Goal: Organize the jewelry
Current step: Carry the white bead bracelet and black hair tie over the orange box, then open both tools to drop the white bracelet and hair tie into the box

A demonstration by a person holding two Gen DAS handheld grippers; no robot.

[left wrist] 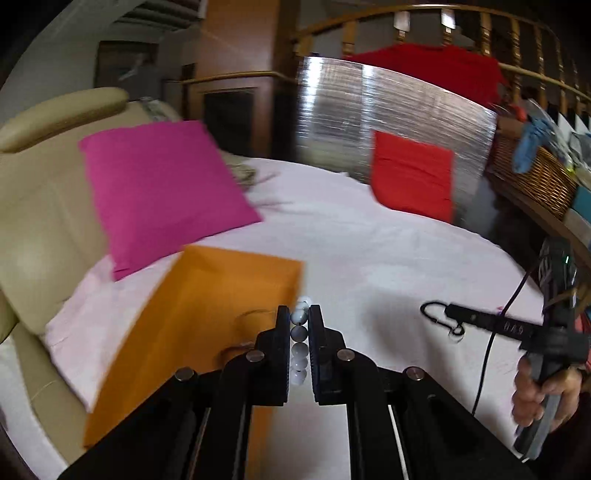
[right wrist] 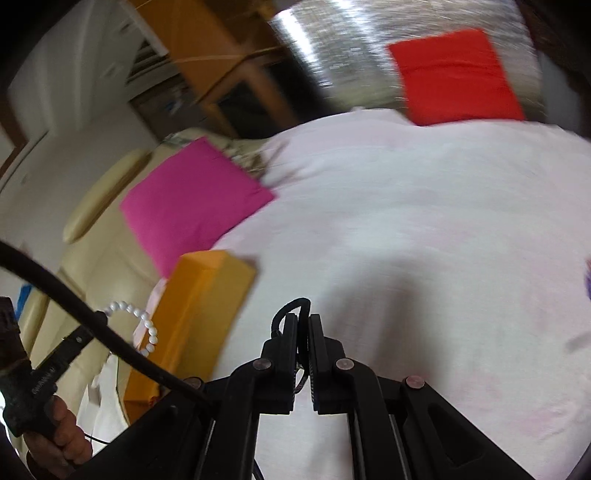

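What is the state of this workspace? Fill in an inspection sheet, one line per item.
Surface: pale pink cloth over a round table; views blurred.
Job's things: white bead bracelet and thin black cord; orange paper, magenta paper and red paper lie on the cloth, red against a silver panel.
Clutter: something thin on the orange paper, too blurred to name.
Grippers: left tool shut on the bracelet; right tool shut on the cord.
Cables: black cable hangs from the right tool.
Surroundings: beige armchair, wicker basket, wooden railing.
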